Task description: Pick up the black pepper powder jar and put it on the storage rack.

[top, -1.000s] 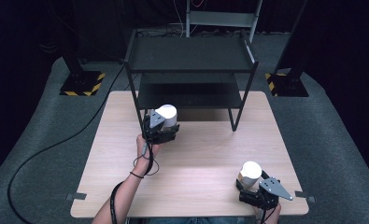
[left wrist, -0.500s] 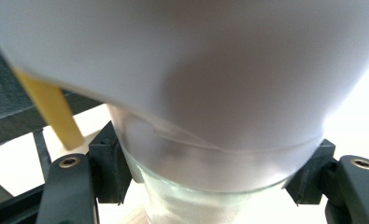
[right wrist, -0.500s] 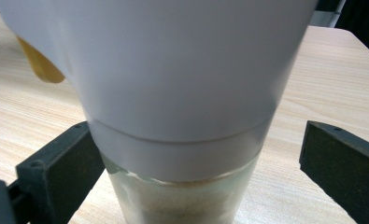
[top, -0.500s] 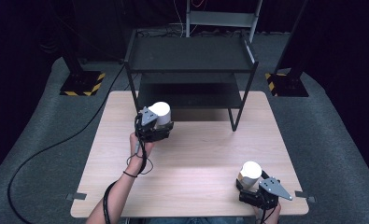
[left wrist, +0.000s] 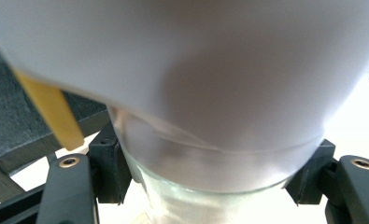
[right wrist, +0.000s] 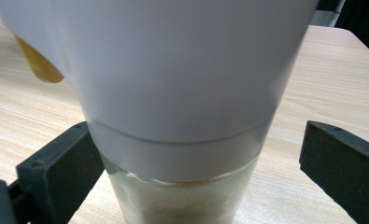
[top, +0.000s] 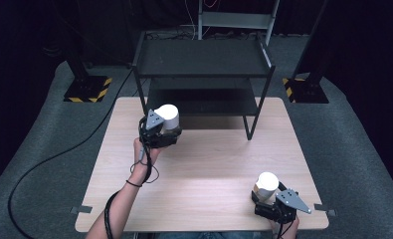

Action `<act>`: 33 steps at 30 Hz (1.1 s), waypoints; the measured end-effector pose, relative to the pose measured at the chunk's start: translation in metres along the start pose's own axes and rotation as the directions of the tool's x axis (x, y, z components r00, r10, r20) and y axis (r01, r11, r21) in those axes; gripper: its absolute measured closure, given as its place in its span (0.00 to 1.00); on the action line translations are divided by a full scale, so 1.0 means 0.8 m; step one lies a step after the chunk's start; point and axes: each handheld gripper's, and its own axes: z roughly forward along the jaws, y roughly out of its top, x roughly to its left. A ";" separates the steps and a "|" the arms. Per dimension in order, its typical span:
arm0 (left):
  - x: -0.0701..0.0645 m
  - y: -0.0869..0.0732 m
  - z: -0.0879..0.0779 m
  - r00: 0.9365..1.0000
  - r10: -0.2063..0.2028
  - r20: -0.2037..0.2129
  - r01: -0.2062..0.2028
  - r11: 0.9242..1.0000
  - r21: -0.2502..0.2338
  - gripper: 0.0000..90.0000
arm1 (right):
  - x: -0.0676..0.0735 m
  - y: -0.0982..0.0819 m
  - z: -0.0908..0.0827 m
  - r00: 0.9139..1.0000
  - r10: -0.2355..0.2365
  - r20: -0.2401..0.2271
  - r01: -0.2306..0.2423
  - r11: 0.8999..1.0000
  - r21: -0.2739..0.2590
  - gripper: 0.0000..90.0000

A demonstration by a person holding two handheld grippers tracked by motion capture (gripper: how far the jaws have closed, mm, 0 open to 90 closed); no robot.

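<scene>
Two white-capped clear glass jars | your left gripper [top: 165, 130] clamps one jar [top: 167, 117] near black metal shelf [top: 204, 64] | your right gripper's [top: 271, 201] jaws stand apart around the other jar [top: 266, 185], not pressing.

A light wood-grain table [top: 204, 169] is set on grey carpet [top: 353, 149]. A black two-tier metal shelf rack [top: 204, 59] is stood on the table's far edge, its front legs planted on the wood. A white-capped glass jar [top: 266, 185] is rested on the near right corner.
</scene>
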 end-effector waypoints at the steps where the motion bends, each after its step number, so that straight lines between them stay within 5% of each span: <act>1: 0.000 0.001 -0.001 1.000 0.001 0.000 -0.001 1.000 0.000 0.34 | 0.000 0.000 0.000 1.000 0.000 -0.001 0.000 1.000 0.001 0.00; 33: 0.014 0.042 -0.019 1.000 0.017 0.021 -0.016 1.000 -0.015 0.34 | -0.001 0.000 0.000 1.000 0.007 -0.003 -0.007 1.000 -0.001 0.00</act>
